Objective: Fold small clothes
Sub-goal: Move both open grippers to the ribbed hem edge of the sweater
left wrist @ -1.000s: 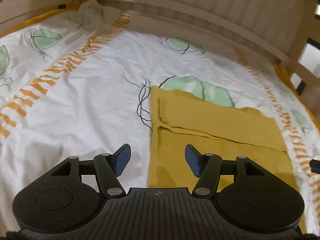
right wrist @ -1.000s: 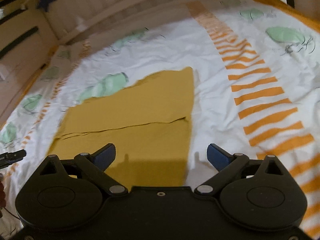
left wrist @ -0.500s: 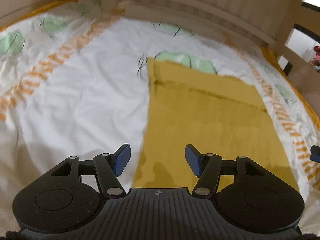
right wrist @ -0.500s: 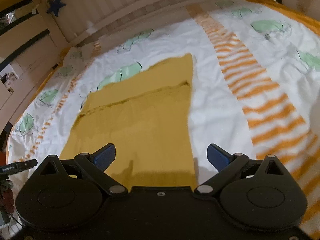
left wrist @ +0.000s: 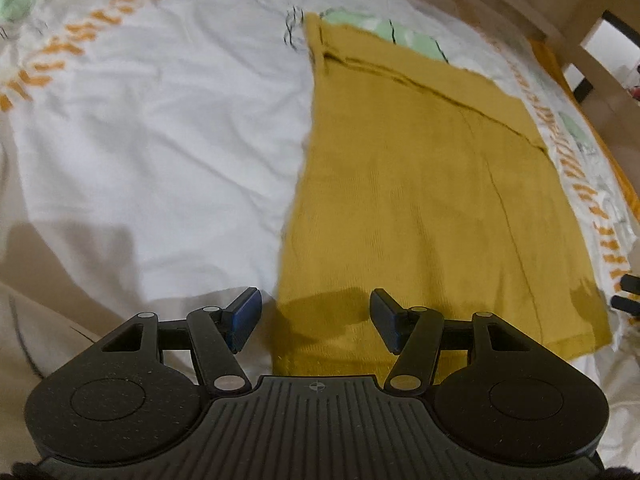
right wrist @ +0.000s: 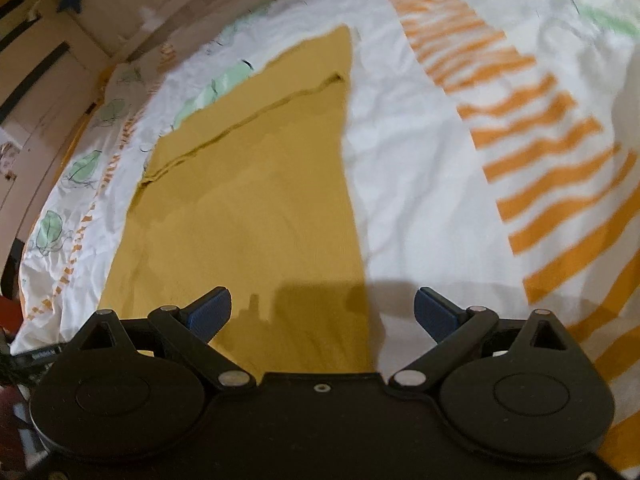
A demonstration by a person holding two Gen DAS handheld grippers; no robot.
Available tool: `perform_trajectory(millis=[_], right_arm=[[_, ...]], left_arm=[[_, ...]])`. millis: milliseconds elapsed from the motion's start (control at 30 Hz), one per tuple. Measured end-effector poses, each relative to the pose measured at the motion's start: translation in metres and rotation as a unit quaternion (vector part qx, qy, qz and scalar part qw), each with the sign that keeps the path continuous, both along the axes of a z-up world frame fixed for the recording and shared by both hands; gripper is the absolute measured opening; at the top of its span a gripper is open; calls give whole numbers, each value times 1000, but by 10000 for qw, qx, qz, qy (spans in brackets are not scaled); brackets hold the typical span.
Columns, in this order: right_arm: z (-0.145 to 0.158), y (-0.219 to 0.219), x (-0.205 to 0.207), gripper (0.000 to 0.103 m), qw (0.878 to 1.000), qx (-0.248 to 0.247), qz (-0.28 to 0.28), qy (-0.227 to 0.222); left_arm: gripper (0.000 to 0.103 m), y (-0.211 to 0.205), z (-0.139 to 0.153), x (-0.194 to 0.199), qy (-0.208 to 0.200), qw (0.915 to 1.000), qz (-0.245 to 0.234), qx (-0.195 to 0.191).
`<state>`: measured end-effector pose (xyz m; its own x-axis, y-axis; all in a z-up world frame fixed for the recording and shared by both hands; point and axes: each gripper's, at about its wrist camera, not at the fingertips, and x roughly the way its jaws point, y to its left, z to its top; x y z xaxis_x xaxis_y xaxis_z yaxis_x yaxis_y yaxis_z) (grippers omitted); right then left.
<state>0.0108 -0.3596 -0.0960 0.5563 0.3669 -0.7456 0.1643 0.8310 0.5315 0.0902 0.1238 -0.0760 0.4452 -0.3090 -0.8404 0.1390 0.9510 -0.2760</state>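
The mustard-yellow knitted garment [left wrist: 420, 184] is lying flat on the white bedsheet with orange stripes and green leaves [left wrist: 160, 120], its side edges straight, with bare sheet lying wide on both sides. I am holding my left gripper [left wrist: 315, 318] over the garment's near left corner, fingers spread and holding nothing. My right gripper [right wrist: 322, 314] is hovering over the near right edge, likewise spread wide and gripping nothing.
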Motion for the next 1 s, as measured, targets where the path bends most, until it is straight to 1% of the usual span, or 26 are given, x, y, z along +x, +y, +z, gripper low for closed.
perform_trajectory(millis=[133,233,300,400,467,800,1000], right_arm=[[-12,-5,1,99,9992,267,-65,282],[-15,-7,2,100,9986,390,-76,360],[-17,-8,3,100,9981,486,-46,389],[-20,-8,4,103,9972,627,34,407],[-22,-7,5,103,9967,689,63,425],[-28,-5,11,103,9944,988,143,341],[-32,-6,14,103,9926,1179,138,254]], left_arm=[[58,-6,-4,0,-24,9999,-130,105],[59,-10,-6,-1,-42,9996,-206,163],[60,-10,-6,0,-41,9997,-216,137],[61,-10,-7,2,-43,9997,-224,64],[65,-10,-7,2,-51,9996,-272,4],[68,-15,-9,10,-146,9991,-362,-147],[68,-20,-11,18,-305,9985,-424,-192]])
